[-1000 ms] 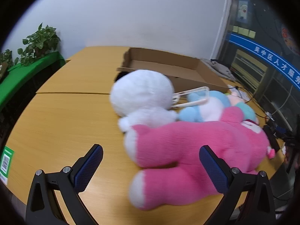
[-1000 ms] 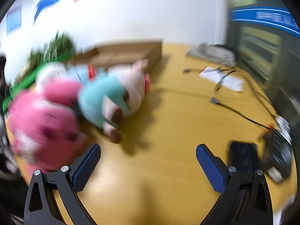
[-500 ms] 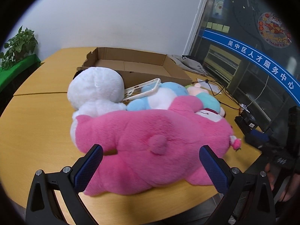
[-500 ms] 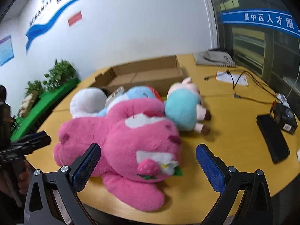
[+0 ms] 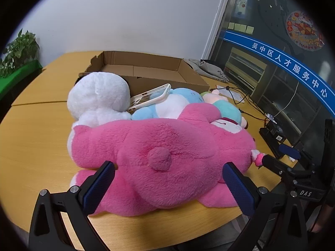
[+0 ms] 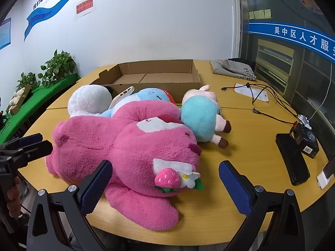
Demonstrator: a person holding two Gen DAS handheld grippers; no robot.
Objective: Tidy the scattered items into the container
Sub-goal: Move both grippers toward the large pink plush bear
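Left wrist view is showing a big pink plush bear [image 5: 161,152] lying face-down along the near edge of the worktop [image 5: 35,133], its round tail pointing at the lens, while the left tongs [image 5: 167,179] are hanging spread wide and empty just short of its back. Right wrist view is catching the same bear from its head end, strawberry patch forward, with the right tongs [image 6: 165,177] likewise gaping and gripping nothing, one pad beside the bear's cheek. Both tools are flanking the bear, apparently because it is the largest toy and is blocking the way to the rest.

Behind it, a white plush [image 5: 98,98], a light-blue plush [image 5: 167,102] and a teal-bodied pig plush [image 6: 201,117] are crowding together, touching one another, and a white phone case [image 5: 149,97] is leaning across the white and blue toys. Farther back, the shallow cardboard box [image 6: 157,77] is sitting open; its visible floor is holding nothing, so the tidying is looking barely begun. Off to the right, cables [image 6: 266,98], a black device [image 6: 292,159] and a grey cloth bag [image 6: 234,69] are lying well apart from the toys.
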